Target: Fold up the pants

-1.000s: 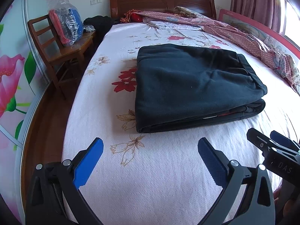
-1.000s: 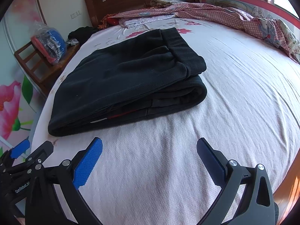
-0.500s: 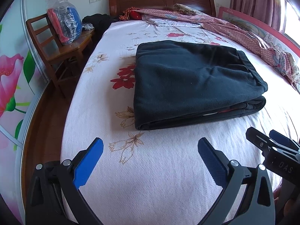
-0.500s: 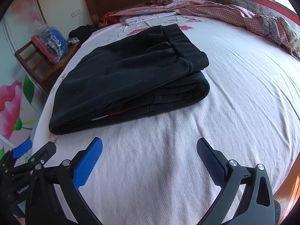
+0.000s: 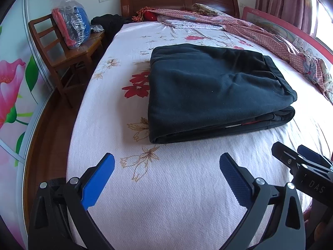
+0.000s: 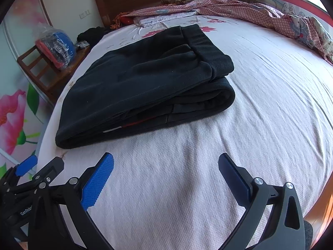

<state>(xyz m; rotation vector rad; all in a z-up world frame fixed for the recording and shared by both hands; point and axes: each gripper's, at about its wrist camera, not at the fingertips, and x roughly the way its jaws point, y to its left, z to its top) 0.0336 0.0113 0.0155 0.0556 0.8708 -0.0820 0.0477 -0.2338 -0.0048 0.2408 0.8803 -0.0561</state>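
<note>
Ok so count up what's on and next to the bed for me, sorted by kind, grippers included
Folded black pants: 1
Patterned red quilts, bunched along the far side of the bed: 1
Wooden chairs: 1
Plastic bags of clothes on the chair: 1
Dark clothes heaps by the headboard: 1
Grippers, both open and empty: 2, left gripper and right gripper
Total: 7

- The pants [image 5: 214,89] were dark, matt, fleecy cloth with a ribbed band.
- The bedsheet [image 5: 177,198] was pale woven cloth, finely textured, printed with flowers.
- The headboard [image 5: 179,0] and chair [image 5: 62,52] were glossy brown wood.
- The bag [image 5: 71,27] was clear, shiny plastic.
- The fingers [image 6: 97,184] carried blue, ridged plastic pads on matt black arms with bright metal pins.
</note>
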